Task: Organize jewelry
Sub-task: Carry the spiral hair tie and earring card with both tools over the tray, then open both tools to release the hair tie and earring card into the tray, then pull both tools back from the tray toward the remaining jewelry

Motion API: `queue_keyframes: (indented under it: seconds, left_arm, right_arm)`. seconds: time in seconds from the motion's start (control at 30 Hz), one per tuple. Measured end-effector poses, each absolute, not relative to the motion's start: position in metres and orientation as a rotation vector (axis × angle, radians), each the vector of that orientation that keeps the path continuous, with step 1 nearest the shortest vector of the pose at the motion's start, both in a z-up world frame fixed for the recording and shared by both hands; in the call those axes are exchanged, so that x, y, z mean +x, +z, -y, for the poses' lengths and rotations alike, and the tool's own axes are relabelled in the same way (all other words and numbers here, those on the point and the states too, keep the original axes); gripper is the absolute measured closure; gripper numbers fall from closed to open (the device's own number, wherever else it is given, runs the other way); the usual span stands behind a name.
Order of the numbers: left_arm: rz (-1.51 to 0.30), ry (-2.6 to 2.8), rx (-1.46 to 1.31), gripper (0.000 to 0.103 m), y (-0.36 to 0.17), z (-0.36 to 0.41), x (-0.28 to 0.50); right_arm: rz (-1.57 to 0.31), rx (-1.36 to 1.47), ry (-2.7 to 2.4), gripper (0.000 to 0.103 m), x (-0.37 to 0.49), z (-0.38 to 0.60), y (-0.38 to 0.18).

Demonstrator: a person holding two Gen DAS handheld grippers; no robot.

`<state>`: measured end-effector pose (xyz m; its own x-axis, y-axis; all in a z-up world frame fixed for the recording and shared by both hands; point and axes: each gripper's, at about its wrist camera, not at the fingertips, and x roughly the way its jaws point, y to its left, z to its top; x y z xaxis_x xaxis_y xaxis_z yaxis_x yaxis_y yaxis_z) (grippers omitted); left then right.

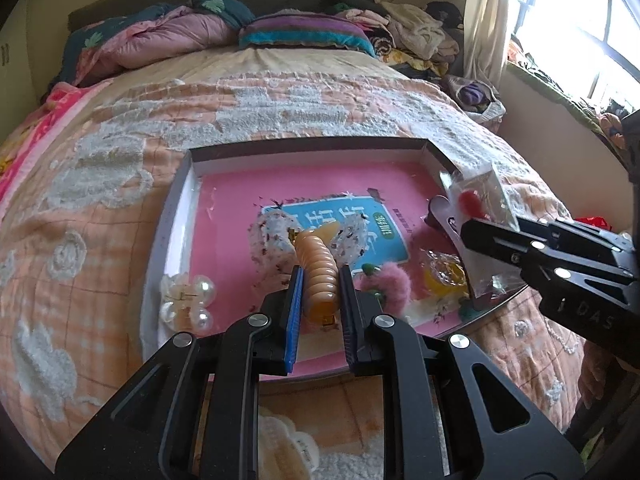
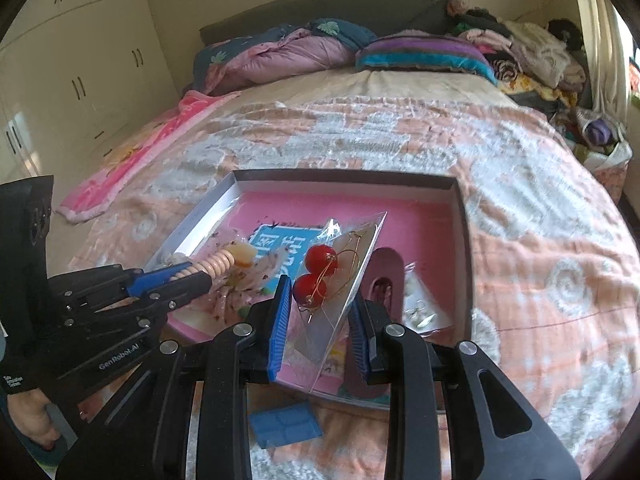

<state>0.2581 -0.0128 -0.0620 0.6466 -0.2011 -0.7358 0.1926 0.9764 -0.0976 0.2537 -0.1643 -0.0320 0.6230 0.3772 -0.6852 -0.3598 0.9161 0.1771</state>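
Observation:
A shallow box [image 1: 304, 146] with a pink floor lies on the bed. My left gripper [image 1: 320, 270] is shut on a peach ribbed hair clip [image 1: 318, 256] that rests low over the box floor, on a speckled clear packet [image 1: 272, 236]. From the right, my right gripper [image 1: 466, 236] holds a clear packet of red cherry earrings [image 1: 476, 200] over the box's right side. In the right wrist view, that gripper [image 2: 320, 286] is shut on the tilted earring packet [image 2: 320, 272], with the box [image 2: 344, 178] beneath. The left gripper [image 2: 202, 272] and its ribbed clip [image 2: 222, 262] sit at left.
A pearl hair clip [image 1: 188, 304] lies on the box's left rim. Inside are a pink fluffy piece [image 1: 388, 284], a yellow packet [image 1: 444, 272], a mauve clip [image 2: 384, 276] and a small earring bag [image 2: 420, 308]. A blue tray [image 2: 286, 424] lies on the quilt. Pillows and clothes are piled at the headboard.

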Motion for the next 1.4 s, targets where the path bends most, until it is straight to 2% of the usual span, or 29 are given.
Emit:
queue_keyframes:
  seconds: [0.37, 0.4, 0.43, 0.5, 0.6, 0.73, 0.8, 0.87, 1.1, 1.2, 1.27, 1.3, 1.33, 1.4]
  left_arm:
    - [-0.878, -0.231, 0.005, 0.093, -0.073, 0.032, 0.266]
    - [-0.878, -0.228, 0.006, 0.093, -0.073, 0.032, 0.266]
    - [-0.876, -0.226, 0.005, 0.093, -0.073, 0.032, 0.266]
    - [-0.873, -0.221, 0.004, 0.092, -0.071, 0.032, 0.267]
    - [-0.867, -0.216, 0.001, 0.092, -0.068, 0.031, 0.266]
    - [-0.868, -0.204, -0.003, 0.091, -0.063, 0.029, 0.264]
    - [-0.860, -0.197, -0.005, 0.085, -0.059, 0.029, 0.262]
    - [-0.855, -0.192, -0.011, 0.075, -0.055, 0.027, 0.260]
    - [-0.831, -0.166, -0.008, 0.055, -0.035, 0.023, 0.249]
    - [-0.813, -0.144, -0.006, 0.038, -0.023, 0.020, 0.243]
    - [-0.801, -0.128, -0.015, 0.020, -0.014, 0.018, 0.239]
    - [-0.796, -0.119, -0.027, 0.014, -0.008, 0.016, 0.236]
    - [-0.789, -0.111, -0.035, 0.009, -0.003, 0.015, 0.234]
    - [-0.775, -0.109, -0.042, 0.009, 0.006, 0.013, 0.229]
  right_arm:
    - [-0.800, 0.044, 0.404, 0.073, 0.261, 0.180, -0.036]
    - [-0.798, 0.044, 0.403, 0.068, 0.259, 0.180, -0.035]
    - [-0.787, 0.050, 0.404, 0.057, 0.256, 0.182, -0.032]
    - [-0.755, 0.059, 0.400, 0.047, 0.248, 0.187, -0.026]
    - [-0.717, 0.066, 0.390, 0.040, 0.235, 0.196, -0.013]
    - [-0.670, 0.117, 0.354, 0.021, 0.214, 0.216, 0.002]
    - [-0.665, 0.152, 0.336, 0.018, 0.205, 0.226, 0.007]
    - [-0.660, 0.171, 0.322, 0.016, 0.199, 0.234, 0.010]
    - [-0.623, 0.239, 0.322, 0.015, 0.176, 0.254, 0.027]
    - [-0.604, 0.233, 0.321, 0.011, 0.168, 0.256, 0.036]
    - [-0.584, 0.233, 0.320, 0.010, 0.161, 0.258, 0.043]
    - [-0.579, 0.236, 0.321, 0.008, 0.158, 0.259, 0.045]
    - [-0.572, 0.238, 0.322, 0.007, 0.154, 0.260, 0.048]
    - [-0.558, 0.235, 0.314, 0.006, 0.149, 0.261, 0.054]
